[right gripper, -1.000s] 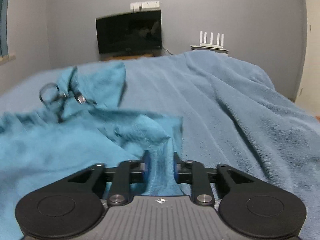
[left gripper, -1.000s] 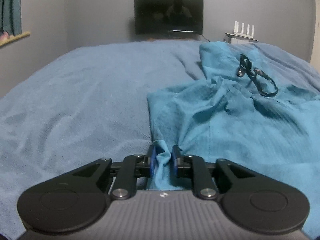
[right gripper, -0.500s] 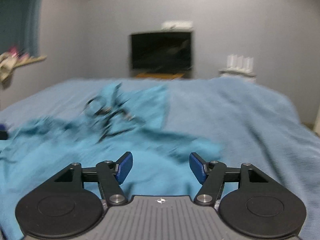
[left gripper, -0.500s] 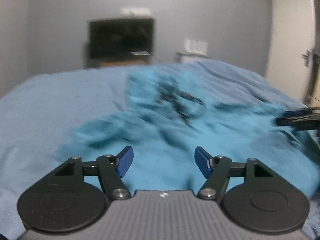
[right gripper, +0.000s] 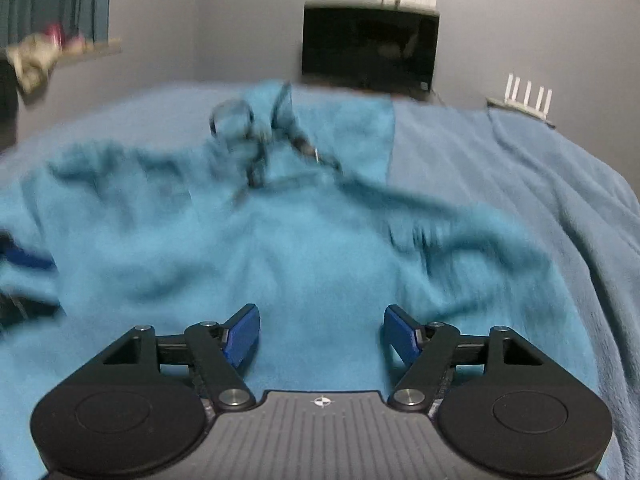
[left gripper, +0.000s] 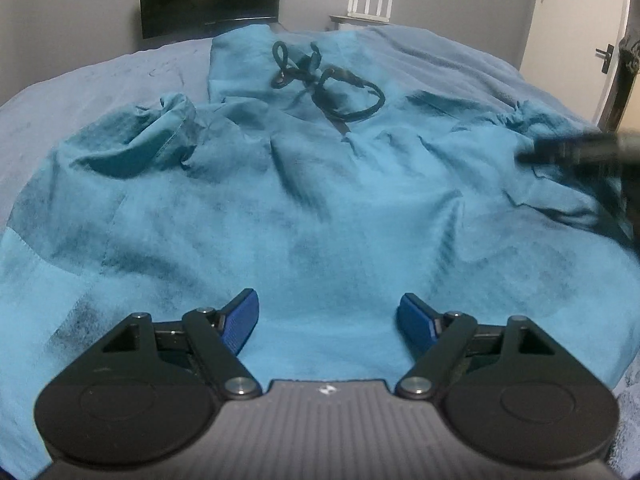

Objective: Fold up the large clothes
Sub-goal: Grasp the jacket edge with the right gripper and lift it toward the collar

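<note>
Both of your grippers hang over the teal garment [left gripper: 320,208], which lies spread and wrinkled on the blue blanket [left gripper: 100,76] of the bed. Your left gripper [left gripper: 327,318] has its jaws wide apart; they have just been opening, and nothing is between the blue pads [left gripper: 240,318], only the cloth lying below them. Your right gripper [right gripper: 320,330] is the same: its jaws have just been opening, they stand apart, and no fold is pinched between them. In the left wrist view you see a bunched sleeve [left gripper: 160,136] at the far left of the garment and a black drawstring [left gripper: 320,80] curled near its far edge. A dark blurred shape, your right gripper, enters that view from the right edge. In the right wrist view the garment is blurred. Beyond the bed, a dark screen [right gripper: 370,46] stands against the grey wall, and a white router [left gripper: 370,2] stands to its right.
</note>
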The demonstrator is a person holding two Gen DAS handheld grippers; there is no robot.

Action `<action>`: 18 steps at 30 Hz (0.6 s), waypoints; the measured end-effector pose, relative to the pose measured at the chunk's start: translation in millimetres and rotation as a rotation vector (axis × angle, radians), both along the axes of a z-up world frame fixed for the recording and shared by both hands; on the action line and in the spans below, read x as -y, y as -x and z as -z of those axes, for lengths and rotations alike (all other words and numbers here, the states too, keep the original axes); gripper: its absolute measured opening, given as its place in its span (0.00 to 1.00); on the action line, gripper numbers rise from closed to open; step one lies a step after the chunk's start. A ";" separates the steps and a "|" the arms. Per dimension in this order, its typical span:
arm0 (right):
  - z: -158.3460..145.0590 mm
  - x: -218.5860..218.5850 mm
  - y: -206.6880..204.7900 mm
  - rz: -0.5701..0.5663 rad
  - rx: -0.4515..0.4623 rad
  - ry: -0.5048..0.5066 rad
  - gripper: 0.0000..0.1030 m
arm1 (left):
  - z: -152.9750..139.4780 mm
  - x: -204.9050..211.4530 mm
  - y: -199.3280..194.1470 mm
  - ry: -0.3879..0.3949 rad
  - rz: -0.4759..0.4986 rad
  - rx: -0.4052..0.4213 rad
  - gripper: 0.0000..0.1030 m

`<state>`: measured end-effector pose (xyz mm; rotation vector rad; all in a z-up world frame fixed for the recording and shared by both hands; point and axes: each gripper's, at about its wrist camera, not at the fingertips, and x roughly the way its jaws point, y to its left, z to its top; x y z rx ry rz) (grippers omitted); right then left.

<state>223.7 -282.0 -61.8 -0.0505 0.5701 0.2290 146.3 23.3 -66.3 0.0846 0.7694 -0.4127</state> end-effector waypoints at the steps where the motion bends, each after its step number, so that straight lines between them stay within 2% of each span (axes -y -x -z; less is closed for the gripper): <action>1: -7.8 -0.1 -6.5 0.000 0.022 -0.018 0.71 | 1.3 1.3 -0.6 -0.005 0.003 0.000 0.76; 4: -24.4 5.2 -39.4 0.018 0.035 -0.073 0.71 | -4.4 1.7 -1.5 0.003 -0.012 0.005 0.76; 8: -30.8 10.6 -112.6 0.077 0.041 -0.163 0.71 | -16.5 1.2 2.4 -0.012 -0.021 0.136 0.78; 9: -30.1 11.2 -133.7 0.099 0.036 -0.169 0.71 | -14.7 1.0 1.0 -0.022 -0.021 0.142 0.80; 12: -24.3 17.1 -192.1 0.179 0.022 -0.198 0.70 | 5.5 -3.4 -11.0 -0.004 -0.032 0.047 0.81; 15: -11.6 25.4 -244.4 0.267 0.005 -0.227 0.70 | 12.9 -3.6 -13.6 0.005 -0.010 0.056 0.88; 18: 5.0 36.4 -288.6 0.318 -0.029 -0.322 0.70 | 19.4 -3.1 -16.6 0.016 0.014 0.065 0.94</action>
